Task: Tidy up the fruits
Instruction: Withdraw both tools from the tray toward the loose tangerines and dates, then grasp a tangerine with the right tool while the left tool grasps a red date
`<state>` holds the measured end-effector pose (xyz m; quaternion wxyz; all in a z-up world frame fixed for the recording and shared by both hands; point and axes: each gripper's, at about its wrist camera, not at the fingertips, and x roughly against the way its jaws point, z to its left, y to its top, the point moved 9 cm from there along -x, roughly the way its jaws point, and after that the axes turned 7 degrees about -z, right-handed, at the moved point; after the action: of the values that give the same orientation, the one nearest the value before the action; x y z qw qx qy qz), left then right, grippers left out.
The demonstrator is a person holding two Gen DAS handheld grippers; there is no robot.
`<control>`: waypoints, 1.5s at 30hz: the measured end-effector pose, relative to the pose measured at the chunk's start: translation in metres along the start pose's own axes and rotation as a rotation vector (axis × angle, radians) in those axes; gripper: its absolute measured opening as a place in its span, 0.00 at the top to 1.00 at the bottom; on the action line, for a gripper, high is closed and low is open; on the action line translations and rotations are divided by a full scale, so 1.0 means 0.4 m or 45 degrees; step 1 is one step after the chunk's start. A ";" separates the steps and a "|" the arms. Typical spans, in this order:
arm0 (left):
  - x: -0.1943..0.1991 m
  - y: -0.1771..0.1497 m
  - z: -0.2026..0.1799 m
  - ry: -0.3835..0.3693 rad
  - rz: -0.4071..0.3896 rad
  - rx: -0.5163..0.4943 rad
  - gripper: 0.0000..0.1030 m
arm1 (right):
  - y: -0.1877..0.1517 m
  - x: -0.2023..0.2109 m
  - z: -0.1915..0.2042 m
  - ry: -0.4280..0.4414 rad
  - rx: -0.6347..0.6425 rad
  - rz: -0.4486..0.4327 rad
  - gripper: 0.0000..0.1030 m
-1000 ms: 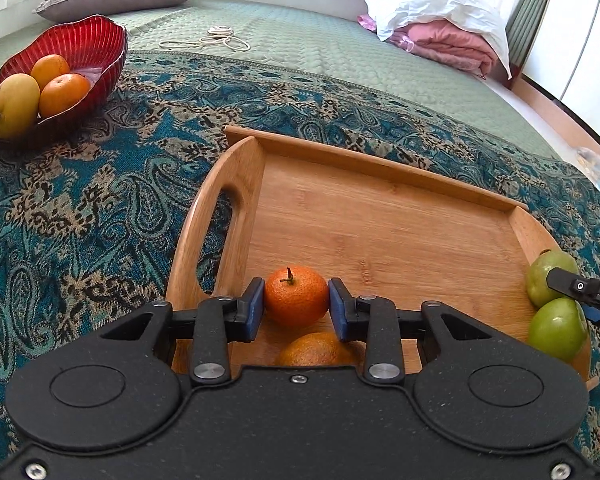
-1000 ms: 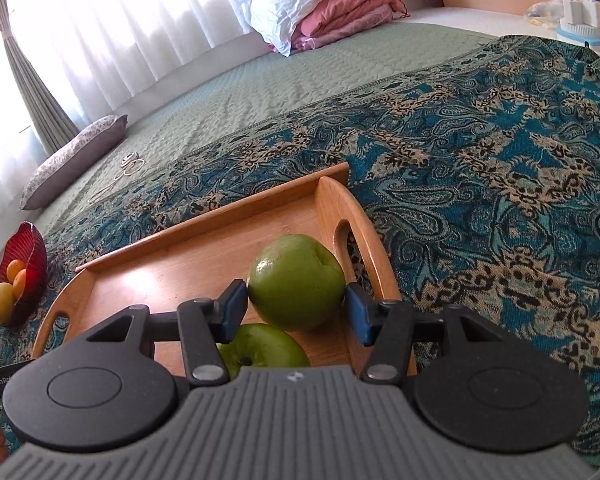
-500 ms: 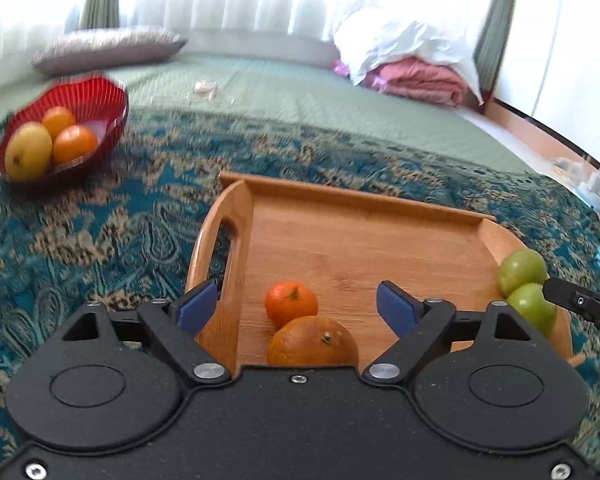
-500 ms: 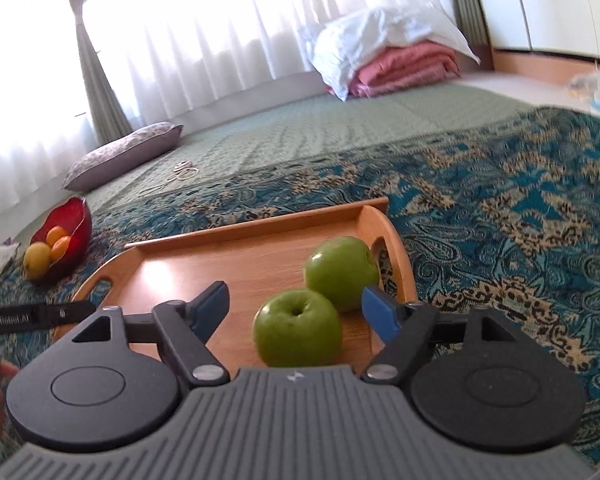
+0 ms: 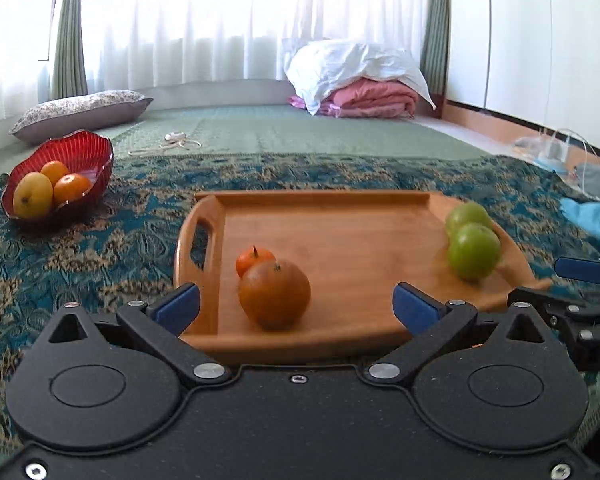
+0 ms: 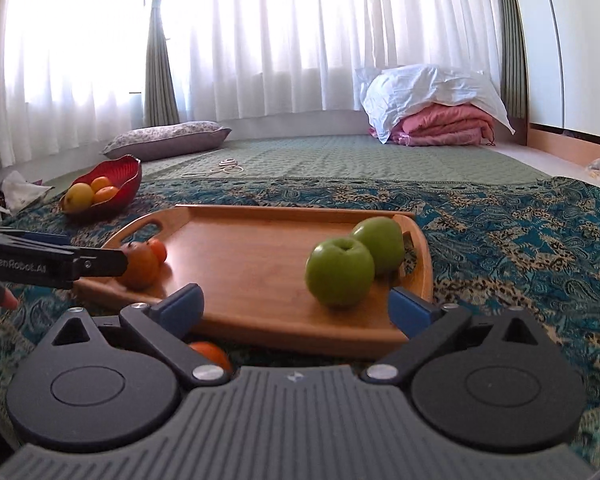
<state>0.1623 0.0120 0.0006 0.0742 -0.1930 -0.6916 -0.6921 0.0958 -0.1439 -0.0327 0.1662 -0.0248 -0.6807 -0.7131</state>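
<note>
Both tools wide open, empty.
Left tool [image 5: 296, 306] just short of orange [image 5: 274, 293]; right tool [image 6: 296, 304] near green apple [image 6: 339, 271] on tray [image 6: 260, 320].

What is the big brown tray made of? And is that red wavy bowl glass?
The flat brown tray with cut-out handles looks like wood, maybe bamboo: fine straight grain and a smooth satin sheen. The ruffled red bowl holding fruit looks like glass or clear plastic: ribbed, shiny, and light passes through its rim. I cannot tell which.
</note>
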 end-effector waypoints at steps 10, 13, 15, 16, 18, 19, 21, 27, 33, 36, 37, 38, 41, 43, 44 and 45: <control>0.024 -0.076 -0.027 -0.033 0.075 0.021 0.00 | -0.099 0.089 0.087 0.038 0.095 0.024 0.00; 0.022 -0.087 -0.036 -0.040 0.090 0.033 0.00 | -0.112 0.098 0.119 0.054 0.136 0.023 0.00; 0.018 -0.094 -0.044 -0.046 0.102 0.034 0.00 | -0.120 0.102 0.138 0.053 0.154 0.014 0.00; 0.016 -0.097 -0.050 -0.049 0.106 0.032 0.00 | -0.124 0.107 0.149 0.039 0.156 -0.003 0.00; 0.011 -0.104 -0.059 -0.045 0.111 0.028 0.00 | -0.128 0.116 0.160 0.014 0.151 -0.035 0.00; 0.009 -0.107 -0.064 -0.040 0.113 0.027 0.00 | -0.130 0.119 0.166 0.008 0.148 -0.046 0.00; 0.005 -0.112 -0.072 -0.033 0.111 0.031 0.00 | -0.137 0.128 0.180 0.004 0.142 -0.064 0.01; 0.000 -0.120 -0.100 -0.044 0.115 0.017 0.07 | -0.153 0.137 0.203 -0.022 0.127 -0.073 0.14; -0.006 -0.125 -0.113 -0.073 0.149 0.046 0.27 | -0.150 0.133 0.212 -0.020 0.109 -0.078 0.24; -0.009 -0.125 -0.111 -0.089 0.165 0.080 0.37 | -0.153 0.128 0.220 -0.026 0.119 -0.069 0.33; -0.009 -0.124 -0.112 -0.095 0.168 0.088 0.42 | -0.155 0.126 0.221 -0.030 0.119 -0.063 0.38; -0.009 -0.124 -0.113 -0.103 0.171 0.092 0.49 | -0.155 0.124 0.222 -0.030 0.115 -0.058 0.41; -0.007 -0.121 -0.119 -0.133 0.180 0.105 0.63 | -0.155 0.118 0.224 -0.023 0.099 -0.050 0.45; -0.002 -0.118 -0.123 -0.141 0.183 0.115 0.77 | -0.155 0.117 0.227 -0.017 0.098 -0.051 0.47; 0.000 -0.117 -0.123 -0.147 0.188 0.122 0.83 | -0.154 0.116 0.229 -0.013 0.101 -0.053 0.49; 0.004 -0.115 -0.124 -0.154 0.190 0.133 0.82 | -0.153 0.116 0.231 -0.009 0.102 -0.055 0.50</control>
<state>0.1358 -0.0353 -0.0402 0.0937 -0.2812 -0.7137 -0.6347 0.0177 -0.0620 -0.0728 0.1491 -0.0061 -0.7096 -0.6886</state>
